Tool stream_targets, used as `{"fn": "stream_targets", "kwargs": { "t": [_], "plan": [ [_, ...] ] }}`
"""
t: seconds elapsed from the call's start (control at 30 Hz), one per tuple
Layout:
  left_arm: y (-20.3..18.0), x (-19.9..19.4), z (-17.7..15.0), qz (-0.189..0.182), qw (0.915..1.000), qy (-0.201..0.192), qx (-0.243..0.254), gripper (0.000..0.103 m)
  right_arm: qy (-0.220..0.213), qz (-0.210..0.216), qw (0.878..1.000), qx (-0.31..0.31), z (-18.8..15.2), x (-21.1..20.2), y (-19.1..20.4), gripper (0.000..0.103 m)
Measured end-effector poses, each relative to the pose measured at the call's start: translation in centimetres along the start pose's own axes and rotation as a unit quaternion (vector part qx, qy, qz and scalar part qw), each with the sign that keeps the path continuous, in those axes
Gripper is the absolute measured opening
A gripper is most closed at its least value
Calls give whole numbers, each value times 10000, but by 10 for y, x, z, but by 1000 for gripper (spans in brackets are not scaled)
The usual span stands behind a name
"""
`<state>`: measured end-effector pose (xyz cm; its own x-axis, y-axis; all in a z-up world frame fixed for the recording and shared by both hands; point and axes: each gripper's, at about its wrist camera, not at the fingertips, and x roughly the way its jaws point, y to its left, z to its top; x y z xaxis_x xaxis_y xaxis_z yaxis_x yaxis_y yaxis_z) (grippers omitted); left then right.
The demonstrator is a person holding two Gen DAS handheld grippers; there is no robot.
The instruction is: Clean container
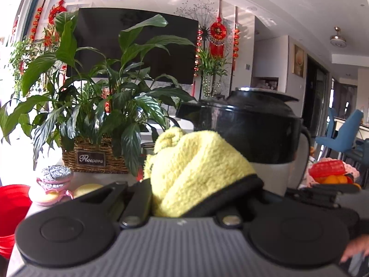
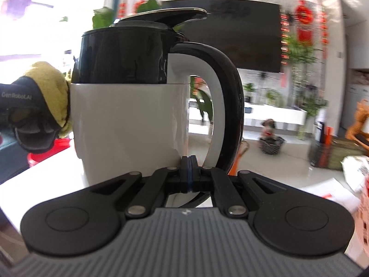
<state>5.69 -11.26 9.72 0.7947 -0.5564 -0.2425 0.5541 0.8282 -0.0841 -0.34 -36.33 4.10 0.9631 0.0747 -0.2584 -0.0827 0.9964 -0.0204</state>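
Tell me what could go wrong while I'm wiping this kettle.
1. The left tool presses the yellow cloth against the kettle from one side. The right tool is shut in front of the kettle's base, and I cannot tell whether it grips anything, so a hard push might slide or tip the kettle.
2. The lid stands partly open and could snap down or catch the cloth.
3. The potted plant stands close behind; a wide wipe could brush its leaves.

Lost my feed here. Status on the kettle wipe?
Left tongs shut on yellow cloth, pressed to kettle side. Right tongs shut, at handle base, apparently empty. Lid ajar. Nothing blocking.
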Motion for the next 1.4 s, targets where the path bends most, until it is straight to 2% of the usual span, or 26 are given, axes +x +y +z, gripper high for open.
{"fn": "stream_targets", "kwargs": {
  "t": [0.07, 0.13, 0.2, 0.37, 0.5, 0.53, 0.7, 0.93, 1.23, 1.37, 1.4],
  "plan": [
    [-1, -3, 1, -84, 9999, -97, -18, 7, -16, 142, 9999, 33, -1, 1, -9, 1],
    [-4, -8, 4, -125, 9996, -264, -11, 7, 2, 29, 9998, 219, -1, 3, -10, 2],
    [-9, -9, 7, -53, 9992, -389, 71, 7, -20, -149, 9998, 96, -2, 2, -3, 2],
    [-10, 0, -5, 163, 9992, -289, 238, 7, -47, -266, 9996, 16, -3, 5, 3, 2],
    [-10, 22, -19, 405, 9981, 225, 397, 7, -25, -312, 9995, 106, 1, 4, 4, 2],
    [-11, 30, -26, 468, 9970, 464, 414, 7, -28, -340, 9994, 100, 2, 4, 5, 2],
    [-5, 56, -49, 539, 9895, 1323, 224, 7, -36, -407, 9991, 79, 0, 12, 5, 2],
    [-4, 85, -78, 637, 9701, 2327, 280, 7, -73, -471, 9989, 37, -5, 14, 4, 2],
    [8, 98, -98, 527, 9555, 2898, -136, 7, -66, -474, 9988, 71, -5, 14, 5, 2],
    [11, 88, -90, 487, 9601, 2743, -255, 7, -61, -476, 9988, 82, -4, 13, 6, 2],
    [9, 84, -84, 507, 9638, 2609, -210, 7, -58, -477, 9988, 84, -4, 13, 5, 2]
  ]
}}
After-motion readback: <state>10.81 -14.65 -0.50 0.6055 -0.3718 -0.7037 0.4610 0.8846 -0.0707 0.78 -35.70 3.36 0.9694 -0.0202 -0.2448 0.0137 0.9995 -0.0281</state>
